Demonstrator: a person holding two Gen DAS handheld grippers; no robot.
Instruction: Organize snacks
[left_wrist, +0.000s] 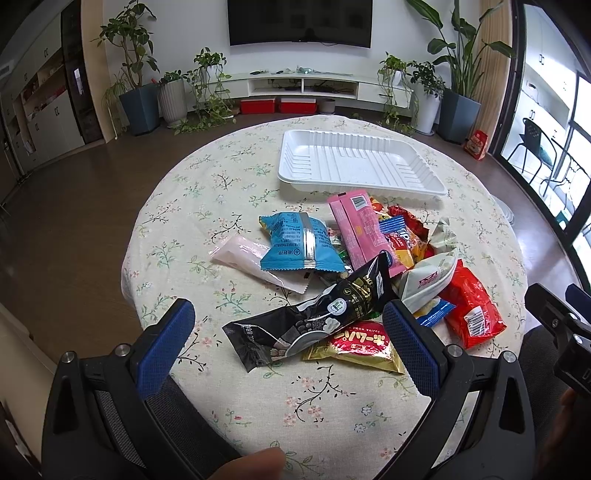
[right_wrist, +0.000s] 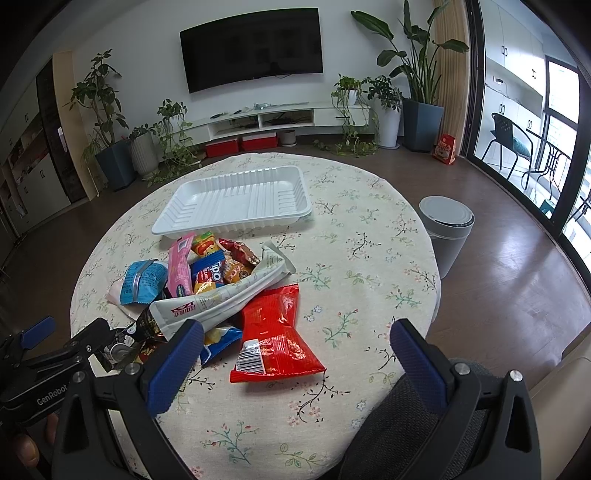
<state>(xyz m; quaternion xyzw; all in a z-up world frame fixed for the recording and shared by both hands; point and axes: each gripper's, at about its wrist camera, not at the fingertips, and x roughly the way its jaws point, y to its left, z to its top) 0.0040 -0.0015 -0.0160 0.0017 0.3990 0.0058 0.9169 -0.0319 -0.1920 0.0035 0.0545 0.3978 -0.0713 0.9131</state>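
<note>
You were at the very start of the sorting: the white tray (left_wrist: 360, 162) sat bare at the far side of the worktop (left_wrist: 207, 192) while every snack lay heaped just in front of it, and both the left gripper (left_wrist: 288, 332) and the right gripper (right_wrist: 295, 354) hung above the near edge with jaws wide and holding nothing. Your next move looked to call for closing on an outlying packet, the black packet (left_wrist: 314, 314) or the red packet (right_wrist: 275, 339), and carrying it over the pile to the tray. The smaller packets under the pink packet (left_wrist: 360, 229) were mostly buried and hard to tell apart.
</note>
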